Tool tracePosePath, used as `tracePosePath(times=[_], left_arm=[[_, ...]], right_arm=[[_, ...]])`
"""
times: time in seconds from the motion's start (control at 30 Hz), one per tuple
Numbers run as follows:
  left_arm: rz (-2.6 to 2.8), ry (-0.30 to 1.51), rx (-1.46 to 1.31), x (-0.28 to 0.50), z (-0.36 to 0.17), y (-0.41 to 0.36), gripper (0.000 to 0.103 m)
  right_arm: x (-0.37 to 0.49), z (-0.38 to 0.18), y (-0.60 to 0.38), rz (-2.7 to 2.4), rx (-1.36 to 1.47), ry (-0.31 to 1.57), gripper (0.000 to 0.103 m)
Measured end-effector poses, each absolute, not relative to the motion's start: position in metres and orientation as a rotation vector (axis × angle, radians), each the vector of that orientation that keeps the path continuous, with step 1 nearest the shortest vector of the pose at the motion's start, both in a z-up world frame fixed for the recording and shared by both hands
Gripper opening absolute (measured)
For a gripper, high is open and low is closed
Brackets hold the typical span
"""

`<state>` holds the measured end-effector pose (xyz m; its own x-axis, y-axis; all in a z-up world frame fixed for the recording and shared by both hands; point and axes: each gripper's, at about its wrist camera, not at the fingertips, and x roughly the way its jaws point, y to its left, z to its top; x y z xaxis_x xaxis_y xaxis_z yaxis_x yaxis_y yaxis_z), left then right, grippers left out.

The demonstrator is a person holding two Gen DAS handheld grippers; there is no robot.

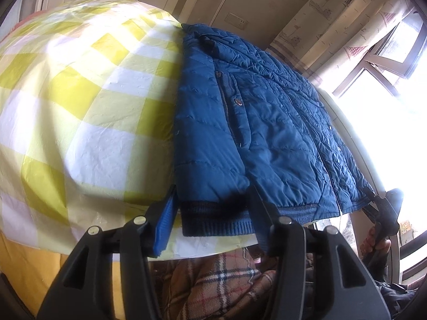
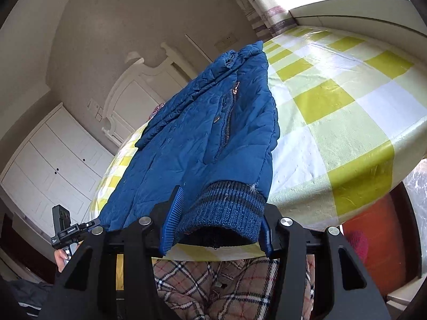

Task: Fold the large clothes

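Note:
A blue quilted puffer jacket (image 1: 267,122) lies on a table with a yellow and white checked cloth (image 1: 80,93). Its ribbed knit hem (image 1: 218,218) hangs at the near table edge. My left gripper (image 1: 213,213) is open, its fingers on either side of the hem's left corner. In the right wrist view the jacket (image 2: 208,138) runs away from me and its ribbed corner (image 2: 226,208) sits between the open fingers of my right gripper (image 2: 216,226). The right gripper also shows in the left wrist view (image 1: 384,208), at the hem's right end.
The checked table (image 2: 333,106) extends right of the jacket. A plaid blanket (image 2: 213,288) lies below the near edge. White cabinets (image 2: 53,165) and a door stand behind. A bright window (image 1: 387,80) and curtains are to the right.

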<state>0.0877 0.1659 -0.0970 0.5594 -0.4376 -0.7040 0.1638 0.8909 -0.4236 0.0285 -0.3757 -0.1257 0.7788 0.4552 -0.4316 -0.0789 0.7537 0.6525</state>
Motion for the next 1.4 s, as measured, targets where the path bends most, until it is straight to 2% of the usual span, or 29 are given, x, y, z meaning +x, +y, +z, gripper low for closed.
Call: tracePosePath(times=[0.13,0.43,0.53,0.57,0.6,0.63,0.67,0.73,1.03,1.2,1.3,1.4], left_arm=[[-0.375,0.888,-0.397,0.084,-0.098,0.168,0.047],[-0.428,0.844,-0.59,0.125,-0.109,0.175,0.051],[-0.429,0.844,-0.482,0.131,-0.102,0.154,0.064],[-0.416,0.846,-0.428,0.13,-0.1,0.146,0.064],[-0.396,0.848,-0.382,0.129,-0.099,0.141,0.061],[-0.38,0.856,-0.351,0.128,-0.099,0.138,0.047],[-0.381,0.863,-0.353,0.127,-0.102,0.138,0.023],[-0.406,0.847,-0.361,0.12,-0.103,0.143,0.014],[-0.575,0.771,-0.435,0.021,-0.069,0.189,0.013],[-0.695,0.579,-0.491,-0.048,-0.033,0.213,0.014],[-0.752,0.458,-0.578,-0.044,-0.007,0.222,0.014],[-0.765,0.401,-0.64,-0.002,0.023,0.221,0.015]], right_arm=[[0.031,-0.126,-0.374,0.323,0.654,0.617,0.051],[0.045,-0.124,-0.366,0.325,0.664,0.639,0.051],[0.051,-0.121,-0.359,0.304,0.641,0.646,0.051],[0.051,-0.121,-0.359,0.291,0.639,0.642,0.05],[0.05,-0.122,-0.358,0.269,0.632,0.642,0.041],[0.049,-0.123,-0.358,0.249,0.62,0.645,0.031],[0.047,-0.124,-0.359,0.241,0.62,0.64,0.028],[0.039,-0.124,-0.359,0.246,0.618,0.627,0.02],[-0.061,-0.093,-0.341,0.494,0.459,0.636,0.019],[-0.124,-0.044,-0.321,0.63,0.345,0.51,0.019],[-0.121,0.0,-0.317,0.656,0.318,0.404,0.019],[-0.078,0.041,-0.314,0.616,0.324,0.364,0.019]])
